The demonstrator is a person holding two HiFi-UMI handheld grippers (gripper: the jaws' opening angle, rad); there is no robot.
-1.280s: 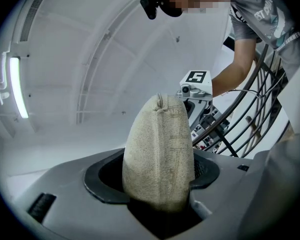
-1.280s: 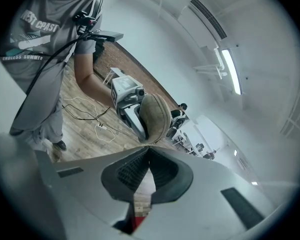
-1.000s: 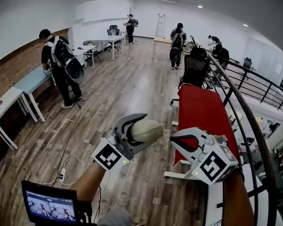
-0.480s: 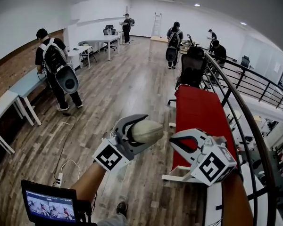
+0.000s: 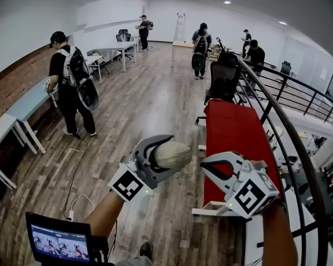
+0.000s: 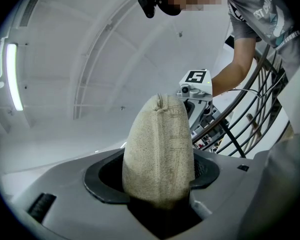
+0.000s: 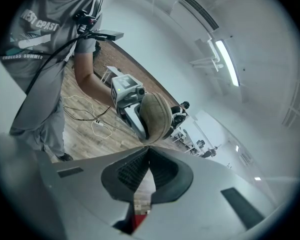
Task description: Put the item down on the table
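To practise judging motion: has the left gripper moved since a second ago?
Yes, slightly forward. The left gripper, shut on the beige pouch, keeps its place in the head view, while the white floor cable has slid toward the bottom edge.

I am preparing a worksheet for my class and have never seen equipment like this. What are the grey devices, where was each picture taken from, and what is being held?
There is no robot here: a person carries hand-held tongs, one in each hand. The wide picture comes from a camera on the person's head, looking down over both arms. The other two come from small cameras that ride on each tool and look along its jaws. The left tongs are clamped on a beige fabric pouch, held in the air above the wooden floor. The right tongs are closed and empty. The marker cube on each is part of the tool. A long red table stands just ahead on the right; the pouch is not yet on it. Other people work farther back.
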